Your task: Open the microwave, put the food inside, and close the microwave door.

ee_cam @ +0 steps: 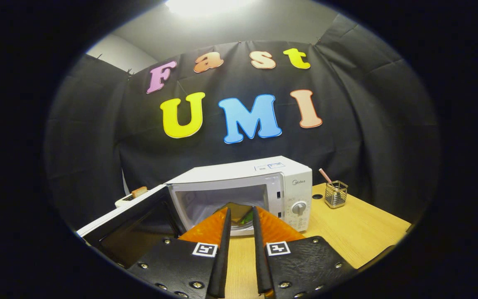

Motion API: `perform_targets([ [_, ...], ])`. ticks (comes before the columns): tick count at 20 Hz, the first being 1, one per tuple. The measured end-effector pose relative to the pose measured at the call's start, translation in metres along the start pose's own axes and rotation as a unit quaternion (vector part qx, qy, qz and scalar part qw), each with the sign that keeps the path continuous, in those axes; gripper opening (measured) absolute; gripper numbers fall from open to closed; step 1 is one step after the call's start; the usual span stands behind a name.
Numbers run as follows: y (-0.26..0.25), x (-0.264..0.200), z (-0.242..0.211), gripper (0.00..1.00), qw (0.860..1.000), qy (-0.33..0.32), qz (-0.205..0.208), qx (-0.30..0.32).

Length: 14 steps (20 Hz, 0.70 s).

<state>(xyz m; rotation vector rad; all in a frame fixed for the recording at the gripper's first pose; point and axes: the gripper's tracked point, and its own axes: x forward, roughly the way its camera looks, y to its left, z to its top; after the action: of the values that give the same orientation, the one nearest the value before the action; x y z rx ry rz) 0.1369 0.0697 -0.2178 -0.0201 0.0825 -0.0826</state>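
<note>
1. A white microwave (264, 187) stands on a light wooden table (359, 232) in a cloth-walled booth, its door (139, 228) swung wide open to the left of the cavity.
2. The gripper (241, 214) points straight at the open cavity, its two fingers (225, 232) set close together with a narrow gap between them.
3. Between the fingertips sits the food (239, 211), a dark, flat item with a touch of green at its lower edge; it lies at the mouth of the cavity, just above the oven's floor.
4. Whether both fingers press on the food cannot be told from this angle, as the tips hide the contact.
5. The microwave's control panel, with a round dial (299, 207), faces the camera to the right of the cavity.
6. Beyond the microwave's right side, a small wire-mesh holder (335, 194) stands on the table with a striped straw-like stick (325, 175) leaning out of it.
7. Behind the open door, at the left, a pale toaster (125, 200) carries a browned piece of bread (139, 191) on top.
</note>
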Motion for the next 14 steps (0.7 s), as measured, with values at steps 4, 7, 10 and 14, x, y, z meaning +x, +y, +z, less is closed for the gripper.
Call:
perform_targets([
  [4, 0.028, -0.035, -0.003, 0.14, 0.999, 0.015, 0.047, 0.017],
  [7, 0.053, -0.062, -0.004, 0.14, 0.997, 0.018, 0.079, 0.005],
  [10, 0.089, -0.087, -0.013, 0.14, 0.991, 0.030, 0.127, 0.002],
  [14, 0.131, -0.111, -0.020, 0.14, 0.983, 0.036, 0.179, -0.012],
])
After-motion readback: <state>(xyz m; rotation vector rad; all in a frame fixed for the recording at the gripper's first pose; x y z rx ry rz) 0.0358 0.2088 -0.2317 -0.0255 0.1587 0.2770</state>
